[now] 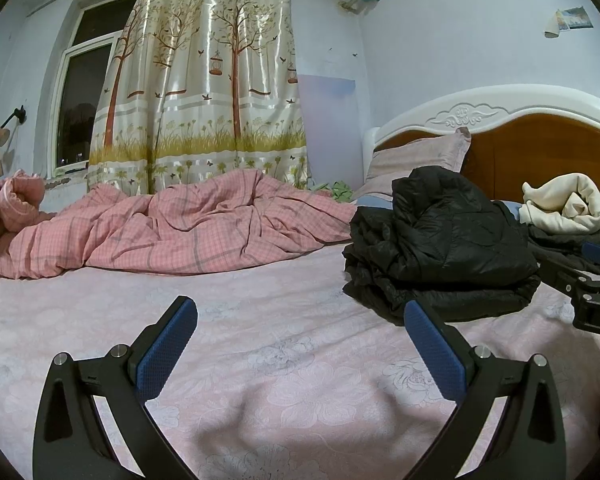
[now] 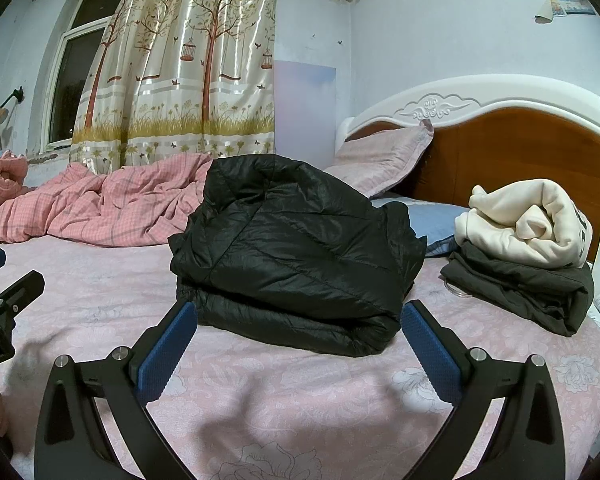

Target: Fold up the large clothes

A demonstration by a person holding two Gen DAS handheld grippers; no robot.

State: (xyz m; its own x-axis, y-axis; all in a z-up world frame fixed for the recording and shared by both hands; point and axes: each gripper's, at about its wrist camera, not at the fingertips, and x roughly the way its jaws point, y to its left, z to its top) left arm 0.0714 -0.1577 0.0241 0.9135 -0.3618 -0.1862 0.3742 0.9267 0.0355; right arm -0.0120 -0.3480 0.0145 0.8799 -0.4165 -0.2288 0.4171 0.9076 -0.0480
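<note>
A black puffer jacket (image 2: 296, 256) lies folded in a thick bundle on the pink flowered bed sheet (image 2: 300, 392); it also shows in the left wrist view (image 1: 440, 240) at the right. My right gripper (image 2: 298, 320) is open and empty, just in front of the jacket's near edge, not touching it. My left gripper (image 1: 300, 320) is open and empty over bare sheet (image 1: 260, 360), left of the jacket. The right gripper's body (image 1: 588, 292) shows at the right edge of the left view.
A rolled cream garment (image 2: 528, 220) sits on a folded dark garment (image 2: 520, 292) at the right by the headboard (image 2: 520, 148). A crumpled pink checked duvet (image 1: 180, 228) lies along the far side. Pillows (image 2: 380, 160) lean at the headboard. Curtain and window stand behind.
</note>
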